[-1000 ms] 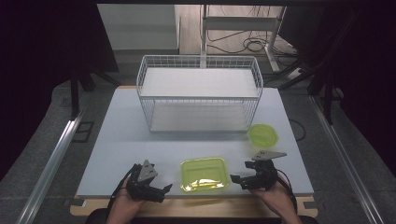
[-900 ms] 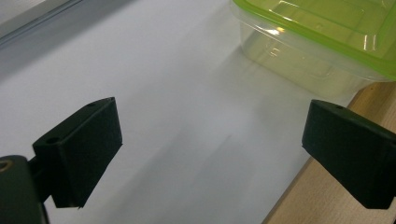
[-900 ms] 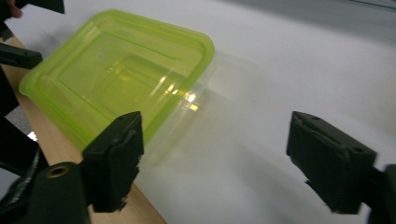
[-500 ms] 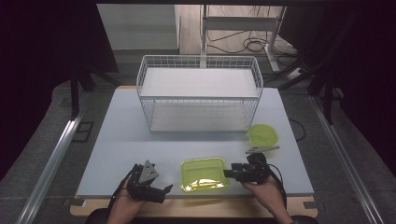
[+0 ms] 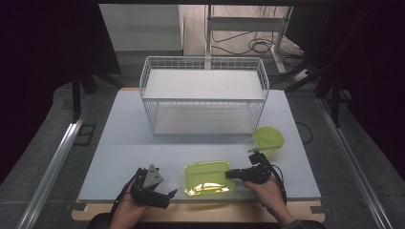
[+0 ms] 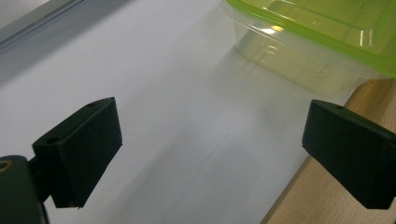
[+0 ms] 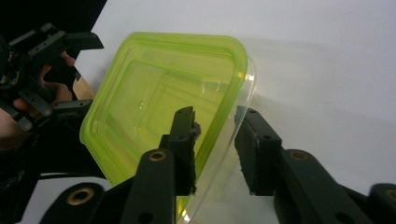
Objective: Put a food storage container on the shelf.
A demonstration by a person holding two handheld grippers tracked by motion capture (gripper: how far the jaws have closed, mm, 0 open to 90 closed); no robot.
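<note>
A lime-green rectangular container (image 5: 208, 177) with its lid on sits near the table's front edge; it is also in the left gripper view (image 6: 327, 42) and the right gripper view (image 7: 159, 107). My right gripper (image 5: 229, 174) reaches in from the container's right. Its jaws (image 7: 217, 130) have just been closing and straddle the container's rim, one over the lid and one outside the clear wall, with a small gap still visible. My left gripper (image 5: 167, 196) rests to the left of the container, jaws (image 6: 215, 149) wide open over bare table.
A white wire basket (image 5: 204, 95) stands at the back middle of the white table (image 5: 119, 143). A round green bowl (image 5: 269, 137) lies behind my right hand. The table's wooden front edge (image 5: 191, 211) runs just below both hands.
My right gripper has moved left from beside the container onto its right rim, and its jaws have narrowed around it. The left gripper and the container have stayed put.
</note>
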